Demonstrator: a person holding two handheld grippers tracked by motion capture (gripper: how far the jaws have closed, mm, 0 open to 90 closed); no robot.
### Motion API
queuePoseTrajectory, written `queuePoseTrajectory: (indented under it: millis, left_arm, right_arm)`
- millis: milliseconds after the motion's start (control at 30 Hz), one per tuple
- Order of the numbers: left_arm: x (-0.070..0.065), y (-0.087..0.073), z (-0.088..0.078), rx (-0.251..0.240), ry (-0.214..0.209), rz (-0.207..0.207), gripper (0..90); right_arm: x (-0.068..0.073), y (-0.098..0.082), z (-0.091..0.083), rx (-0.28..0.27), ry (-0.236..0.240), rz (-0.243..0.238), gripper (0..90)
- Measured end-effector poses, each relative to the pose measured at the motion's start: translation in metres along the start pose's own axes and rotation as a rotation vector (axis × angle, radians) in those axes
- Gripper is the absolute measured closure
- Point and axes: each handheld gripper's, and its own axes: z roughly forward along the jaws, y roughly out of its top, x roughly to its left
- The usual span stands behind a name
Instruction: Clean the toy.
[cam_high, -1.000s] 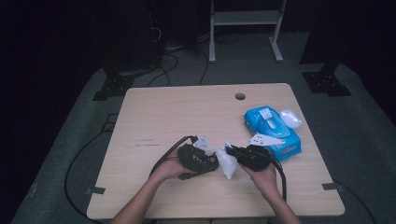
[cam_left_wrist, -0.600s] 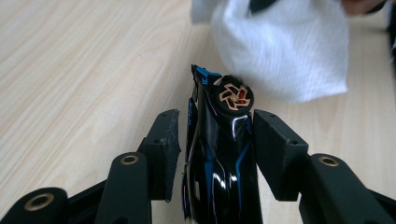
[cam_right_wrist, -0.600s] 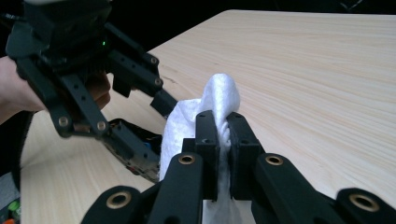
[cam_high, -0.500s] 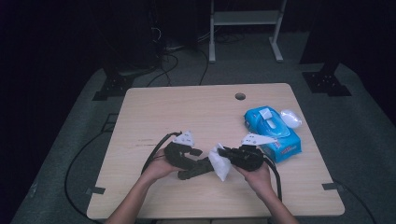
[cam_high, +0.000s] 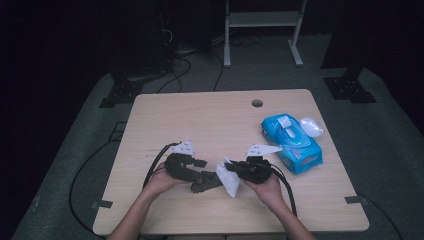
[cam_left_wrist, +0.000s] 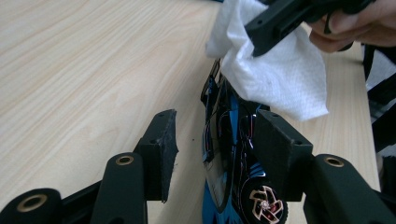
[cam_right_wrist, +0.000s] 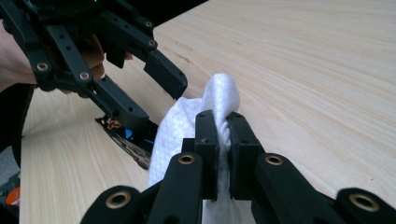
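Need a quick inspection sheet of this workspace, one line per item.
Surface: wooden table, bare apart from the items below.
Job's things: white wipe; black and blue toy, seemingly a car, lying on the table.
Clutter: blue wipes pack, flap open; small white piece beside it.
Grippers: right gripper shut on the wipe; left gripper has just been opening, toy between its jaws.
Cables: gripper cables trail across the table; more on the floor.
Surroundings: white frame, dark stand bases.
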Motion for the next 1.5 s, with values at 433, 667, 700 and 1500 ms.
queuePoseTrajectory:
  millis: [433, 667, 700, 1500]
  left_arm:
    - [-0.028, -0.002, 0.008, 0.026, 0.015, 0.091, 44.3]
    - [-0.042, -0.008, 0.017, 0.055, 0.041, 0.12, 33.6]
    - [-0.043, -0.01, 0.02, 0.062, 0.038, 0.13, 33.6]
    - [-0.047, -0.021, 0.051, 0.171, 0.1, 0.174, 21.1]
  right_arm:
    - [0.011, -0.012, -0.013, 0.013, 0.011, -0.051, 83.7]
    - [0.022, -0.026, -0.025, 0.039, 0.011, -0.09, 83.7]
    - [0.023, -0.03, -0.027, 0.048, 0.01, -0.093, 83.8]
    - [0.029, -0.046, -0.026, 0.148, -0.006, -0.135, 83.5]
